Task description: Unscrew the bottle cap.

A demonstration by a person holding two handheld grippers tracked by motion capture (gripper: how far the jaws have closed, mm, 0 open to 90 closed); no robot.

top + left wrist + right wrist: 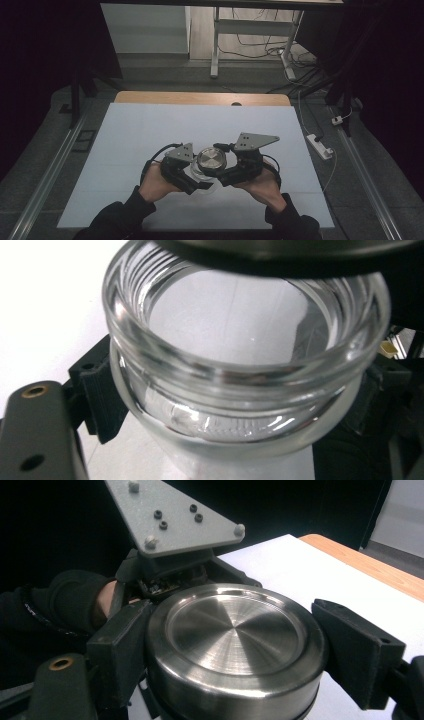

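2 claws meet over the near middle of the white surface (pixel 150 135), where a clear glass jar (pixel 240 390) sits between the person's hands with a round steel lid (pixel 235 640) at its mouth. The jar is the larger piece: thick-walled, rigid and probably fairly heavy for its size, smooth enough to slip and breakable if it drops or gets knocked against the surface, so the sensible hold is low on its body under the threaded neck, with steady pressure rather than a hard squeeze. The lid is stiff brushed metal, light, with a smooth rim that offers little friction; I judge it is best taken across its full width at the side wall, level, so it does not cock on the threads. The left claw (pixel 192 182) is closed in on the jar, its black jaws pressing the glass on both sides just beneath the neck. The right claw (pixel 235 655) is clamped on the lid, 1 jaw flat against each side of the rim. In the left gripper view the lid's edge sits just above the jar's open, threaded mouth; whether it is touching the threads I cannot tell.
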